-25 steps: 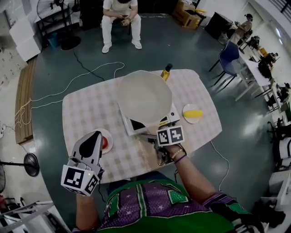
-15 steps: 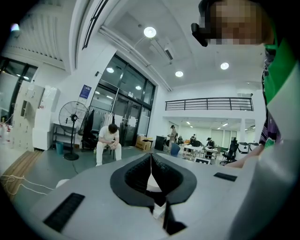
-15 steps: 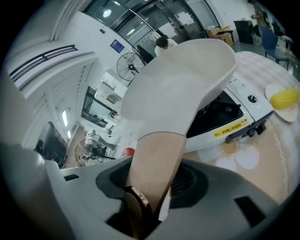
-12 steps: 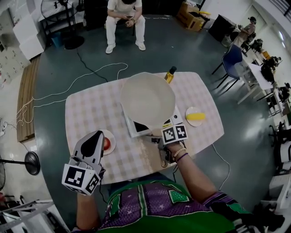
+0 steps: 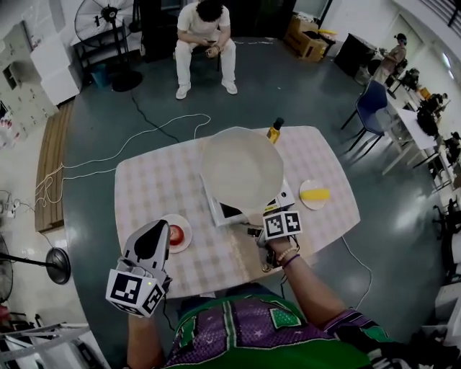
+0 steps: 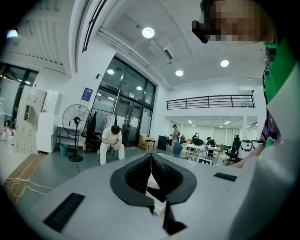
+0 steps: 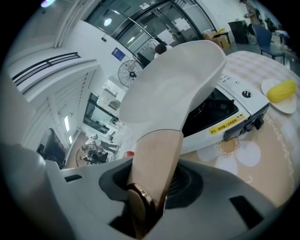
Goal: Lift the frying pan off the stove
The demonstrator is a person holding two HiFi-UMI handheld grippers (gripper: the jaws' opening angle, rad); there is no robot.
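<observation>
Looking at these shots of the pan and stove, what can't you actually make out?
- Burner of the stove: head view, the pan covers it.
- Base of the bottle: head view, behind the pan's rim.
- The red item on the plate: head view, too small to identify.
- Jaws of the right gripper: head view, under its marker cube.

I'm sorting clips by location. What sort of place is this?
Likely a large open hall or lab, not a home kitchen: the stove sits on a lone table, with a standing fan and office desks around.
</observation>
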